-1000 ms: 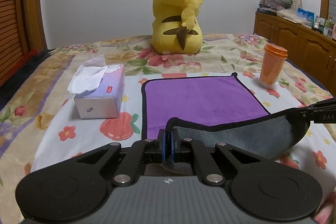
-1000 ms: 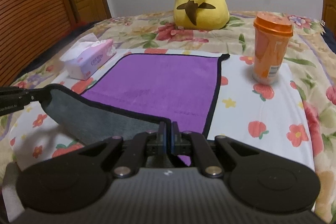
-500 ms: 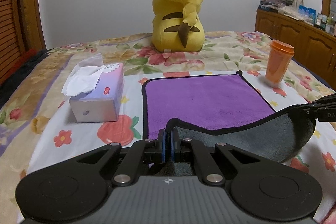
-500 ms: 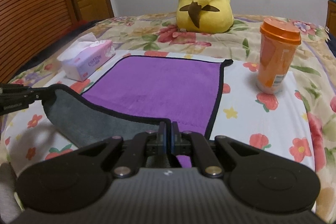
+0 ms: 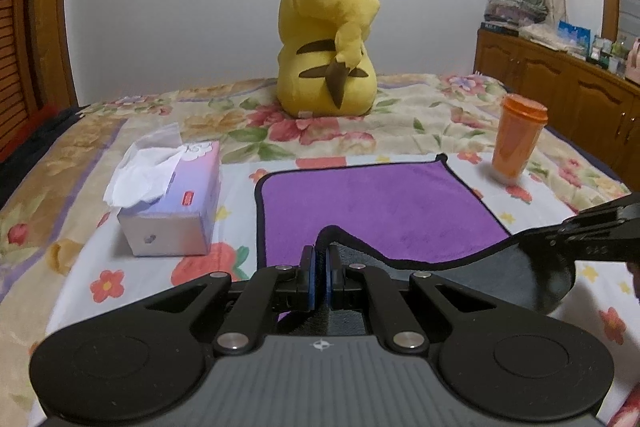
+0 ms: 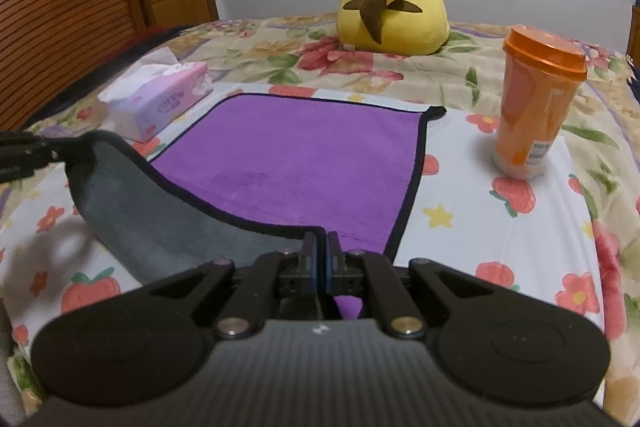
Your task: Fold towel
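A purple towel (image 5: 372,203) with a black hem and grey underside lies on the flowered bedspread; it also shows in the right wrist view (image 6: 304,155). Its near edge is lifted, showing the grey underside sagging between the grippers. My left gripper (image 5: 320,251) is shut on the near left corner. My right gripper (image 6: 320,247) is shut on the near right corner. The right gripper shows at the right of the left wrist view (image 5: 592,231); the left gripper shows at the left of the right wrist view (image 6: 28,155).
A tissue box (image 5: 172,203) stands left of the towel. An orange lidded cup (image 6: 536,103) stands to its right. A yellow Pikachu plush (image 5: 328,39) sits behind the towel. A wooden cabinet (image 5: 560,83) lines the right wall.
Both grippers have moved forward and slightly up with the near edge of the towel, carrying it farther over the purple face. The far edge stays flat.
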The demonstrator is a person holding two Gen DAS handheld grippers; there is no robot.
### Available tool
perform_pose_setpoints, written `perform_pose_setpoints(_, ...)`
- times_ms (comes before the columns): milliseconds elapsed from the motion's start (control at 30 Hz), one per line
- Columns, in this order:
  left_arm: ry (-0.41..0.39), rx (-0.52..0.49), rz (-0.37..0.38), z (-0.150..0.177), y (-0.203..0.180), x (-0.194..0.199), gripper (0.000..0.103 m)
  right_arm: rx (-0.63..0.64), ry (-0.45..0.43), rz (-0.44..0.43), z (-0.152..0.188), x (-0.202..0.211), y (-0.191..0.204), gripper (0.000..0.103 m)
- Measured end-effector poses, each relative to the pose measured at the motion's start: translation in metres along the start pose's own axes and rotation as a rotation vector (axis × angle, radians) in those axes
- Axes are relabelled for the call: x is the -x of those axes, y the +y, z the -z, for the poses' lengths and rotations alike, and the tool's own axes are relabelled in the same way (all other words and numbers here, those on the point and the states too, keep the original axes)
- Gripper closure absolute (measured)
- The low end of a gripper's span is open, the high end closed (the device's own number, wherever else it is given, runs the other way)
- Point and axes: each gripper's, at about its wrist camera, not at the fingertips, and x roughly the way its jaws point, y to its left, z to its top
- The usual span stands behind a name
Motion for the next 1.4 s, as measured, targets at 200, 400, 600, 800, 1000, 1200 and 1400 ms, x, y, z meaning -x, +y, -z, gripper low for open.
perform_pose_setpoints(200,-0.016,-0.008,-0.003,-0.005,-0.001,-0.003,0.095,0.009,-0.008,0.001,-0.002,-0.004,-0.003,0.098)
perform_pose_setpoints(400,-0.020,-0.020,-0.010,-0.008,0.000,-0.013,0.095,0.019,-0.021,0.008,-0.006,-0.009,-0.006,0.098)
perform_pose_setpoints(600,-0.010,-0.030,-0.017,-0.008,0.004,-0.030,0.095,0.032,-0.029,0.014,-0.010,-0.015,-0.009,0.098)
perform_pose_setpoints(800,0.003,0.001,-0.012,-0.009,0.013,-0.042,0.095,0.029,-0.015,0.019,-0.011,-0.026,-0.015,0.098)
perform_pose_setpoints(1000,-0.001,-0.008,-0.022,-0.014,0.015,-0.050,0.095,0.042,-0.038,0.023,-0.021,-0.029,-0.017,0.098)
perform_pose_setpoints(1200,-0.015,-0.015,-0.030,-0.022,0.017,-0.056,0.095,0.062,-0.068,0.027,-0.033,-0.032,-0.020,0.098)
perform_pose_setpoints(1400,-0.035,0.037,-0.037,-0.031,0.026,-0.064,0.095,0.097,-0.097,0.044,-0.046,-0.039,-0.023,0.098)
